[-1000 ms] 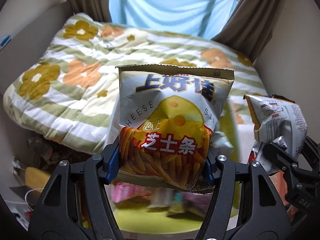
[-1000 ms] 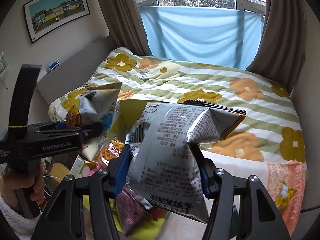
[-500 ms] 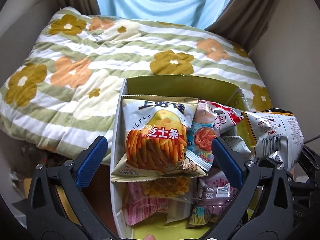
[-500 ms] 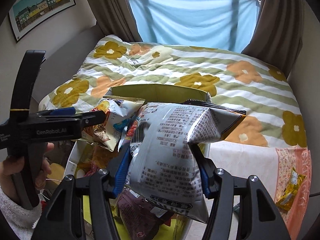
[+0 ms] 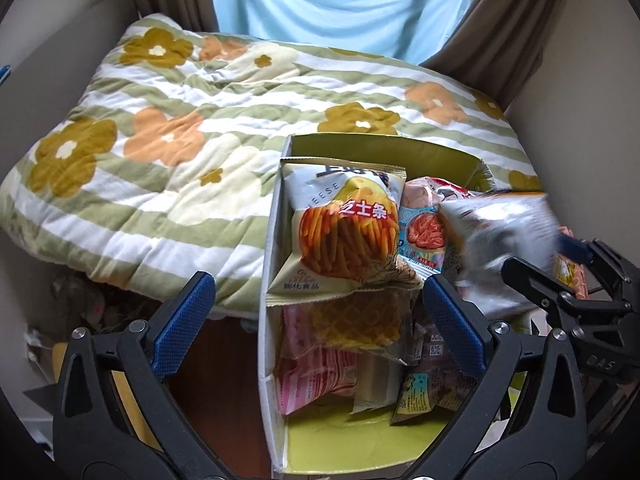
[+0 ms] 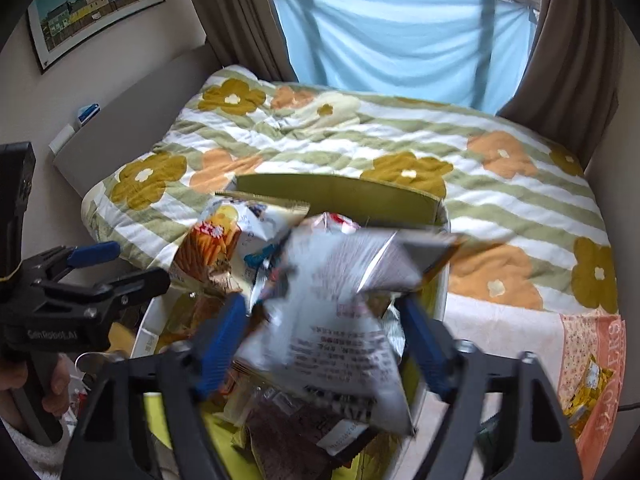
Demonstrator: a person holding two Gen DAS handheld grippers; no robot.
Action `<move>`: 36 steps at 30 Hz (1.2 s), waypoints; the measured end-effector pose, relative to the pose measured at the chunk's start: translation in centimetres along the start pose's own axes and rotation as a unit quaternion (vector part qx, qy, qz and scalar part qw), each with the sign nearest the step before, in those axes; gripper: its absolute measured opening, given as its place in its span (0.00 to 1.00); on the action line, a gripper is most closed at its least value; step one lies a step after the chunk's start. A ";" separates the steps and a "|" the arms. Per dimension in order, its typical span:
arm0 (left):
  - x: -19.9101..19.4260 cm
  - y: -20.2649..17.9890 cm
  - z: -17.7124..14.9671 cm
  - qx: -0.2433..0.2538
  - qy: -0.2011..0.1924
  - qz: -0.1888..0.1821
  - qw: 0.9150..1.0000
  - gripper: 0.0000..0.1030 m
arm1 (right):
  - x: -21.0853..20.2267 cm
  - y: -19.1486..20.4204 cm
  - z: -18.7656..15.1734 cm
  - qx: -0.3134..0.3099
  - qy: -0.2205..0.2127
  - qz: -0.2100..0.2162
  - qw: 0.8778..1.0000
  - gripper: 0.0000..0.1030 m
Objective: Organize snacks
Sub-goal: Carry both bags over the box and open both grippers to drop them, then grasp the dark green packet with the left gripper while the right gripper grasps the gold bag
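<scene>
The left gripper (image 5: 316,324) stands spread wide with nothing between its blue pads (image 5: 182,322). The left pad sits outside the box (image 5: 270,264), over the edge of the floral quilt (image 5: 160,140) and the floor; the right pad hangs above the packets inside. Just ahead of it, and clear of both pads, the cheese-stick bag (image 5: 344,228) lies face up in the box against the left wall, resting on a yellow waffle packet (image 5: 360,320) and a pink packet (image 5: 316,376). To its right lies a red-and-blue packet (image 5: 424,224), partly under the silver bag (image 5: 500,236), which shows blurred at the right edge, in front of the right gripper's black frame.

In the right wrist view a hand (image 6: 40,380) at the far left grips the left gripper's handle, and that gripper reaches toward the box's left side. The right gripper (image 6: 320,332) is opening: its pads are parting and the silver bag (image 6: 328,320) is between them, motion-blurred, over the box's right half. Whether the pads touch it cannot be told through the blur. Under the bag lies a dark brown packet (image 6: 288,440). Far right, a small yellow packet (image 6: 592,388) lies on a pink cloth (image 6: 592,360) on the bed.
</scene>
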State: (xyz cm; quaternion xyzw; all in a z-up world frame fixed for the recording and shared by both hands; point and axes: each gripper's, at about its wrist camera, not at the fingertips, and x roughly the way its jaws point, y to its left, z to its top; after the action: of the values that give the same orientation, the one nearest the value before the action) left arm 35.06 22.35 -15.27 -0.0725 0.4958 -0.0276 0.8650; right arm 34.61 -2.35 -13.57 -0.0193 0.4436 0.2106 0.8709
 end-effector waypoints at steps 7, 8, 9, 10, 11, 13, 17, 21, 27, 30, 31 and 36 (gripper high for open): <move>-1.5 0.4 -1.7 -0.014 -0.007 0.012 1.000 1.00 | -1.8 0.6 -1.0 -0.035 -0.031 -0.023 0.999 0.97; -1.7 0.4 -2.0 -0.015 -0.006 0.013 1.000 1.00 | -2.1 0.6 -1.2 -0.032 -0.030 -0.020 0.999 0.97; -1.8 0.4 -2.2 -0.016 -0.006 0.013 1.000 1.00 | -2.4 0.7 -1.4 -0.028 -0.030 -0.019 0.999 0.97; -2.1 0.3 -2.4 -0.017 -0.007 0.012 1.000 1.00 | -2.6 0.7 -1.5 -0.025 -0.029 -0.017 0.999 0.97; -2.3 0.2 -2.6 -0.018 -0.008 0.011 1.000 1.00 | -2.8 0.7 -1.6 -0.023 -0.028 -0.016 0.999 0.97; -2.9 0.0 -3.0 -0.016 -0.013 0.009 1.000 1.00 | -3.6 0.6 -1.9 -0.017 -0.031 -0.016 0.999 0.97; -3.7 -1.1 -3.6 0.000 -0.023 0.003 1.000 1.00 | -5.1 0.5 -2.9 -0.006 -0.042 -0.026 0.999 0.97; -4.0 -2.7 -3.9 0.028 -0.030 -0.018 0.999 1.00 | -6.9 0.0 -4.4 0.021 -0.054 -0.043 0.997 0.97; -4.0 -6.2 -4.1 0.068 -0.030 -0.049 0.996 1.00 | -9.3 -2.7 -6.4 0.076 -0.063 -0.074 0.992 0.97; -4.4 -8.3 -4.1 0.084 -0.036 -0.063 0.994 1.00 | -10.7 -4.3 -7.2 0.094 -0.067 -0.088 0.989 0.97; -4.5 -9.2 -4.1 0.090 -0.037 -0.064 0.993 1.00 | -11.3 -5.2 -7.6 0.102 -0.072 -0.095 0.988 0.97; -4.8 -13.8 -4.6 0.097 -0.040 -0.086 0.991 1.00 | -13.7 -9.5 -9.3 0.124 -0.078 -0.120 0.982 0.97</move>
State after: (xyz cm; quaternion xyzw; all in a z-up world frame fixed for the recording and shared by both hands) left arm 28.98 8.86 -11.39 -0.0316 0.4480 -0.1470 0.8813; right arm 24.06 -17.88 -9.93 0.0521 0.3918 0.0485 0.9173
